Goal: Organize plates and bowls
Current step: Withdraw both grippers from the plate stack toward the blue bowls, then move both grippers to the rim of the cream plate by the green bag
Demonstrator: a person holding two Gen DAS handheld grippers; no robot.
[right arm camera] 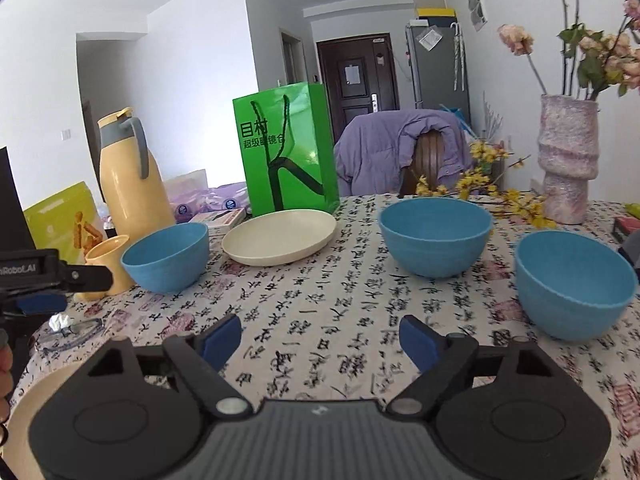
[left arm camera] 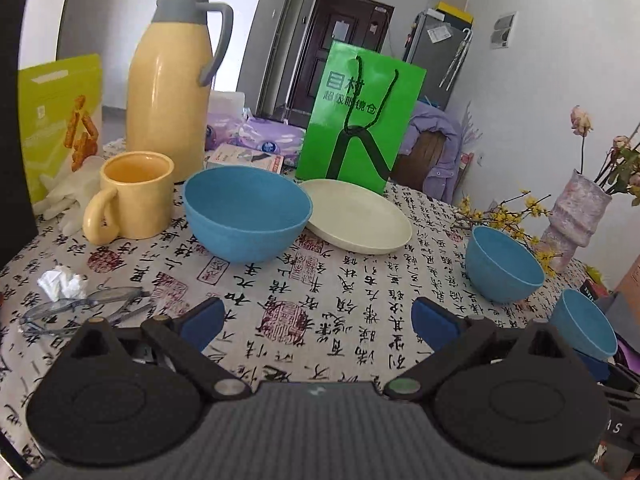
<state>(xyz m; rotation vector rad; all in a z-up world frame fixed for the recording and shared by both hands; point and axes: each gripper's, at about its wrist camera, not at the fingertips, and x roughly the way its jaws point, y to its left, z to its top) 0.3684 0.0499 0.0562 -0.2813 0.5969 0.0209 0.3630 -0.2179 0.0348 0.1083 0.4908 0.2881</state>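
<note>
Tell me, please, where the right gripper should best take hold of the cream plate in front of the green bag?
Probably the cream plate by its near rim, approached low from the front. It lies flat and shallow, so only the thin raised edge fits between the right gripper's open jaws.

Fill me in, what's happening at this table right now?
A person holds a pair of tongs in each hand over a table with a calligraphy-print cloth; both the left tongs and the right tongs are open and empty. Nothing is stacked yet: three round blue bowls sit apart, one beside the shallow cream plate, the other two further right. Another cream plate edge shows at the near left.
</note>
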